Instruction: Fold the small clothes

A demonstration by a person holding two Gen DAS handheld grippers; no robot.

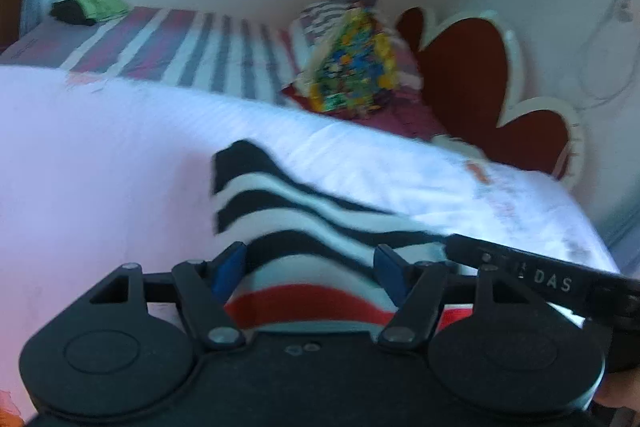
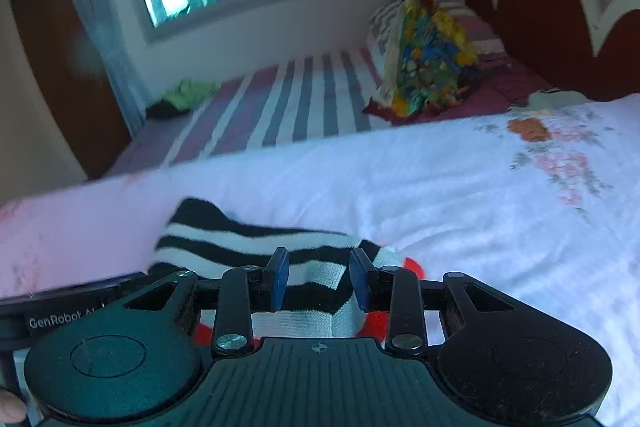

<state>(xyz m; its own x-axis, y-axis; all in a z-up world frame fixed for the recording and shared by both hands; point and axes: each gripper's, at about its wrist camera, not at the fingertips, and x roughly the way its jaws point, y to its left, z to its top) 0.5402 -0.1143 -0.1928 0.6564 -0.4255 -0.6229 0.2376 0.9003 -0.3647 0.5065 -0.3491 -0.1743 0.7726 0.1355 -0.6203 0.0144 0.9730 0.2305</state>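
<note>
A small knitted garment with black, white and red stripes lies bunched on a white sheet. In the left wrist view my left gripper has its blue pads standing wide, and the fabric fills the gap between them. In the right wrist view the same garment runs between the blue pads of my right gripper, which closes more narrowly on it. Both grippers sit side by side at the garment's near end. Part of the other gripper's black body shows at the right of the left wrist view.
The white sheet covers the near half of a bed with floral print at its right. Beyond lie a striped cover, a colourful cushion, green and dark clothes, a red scalloped headboard and a window wall.
</note>
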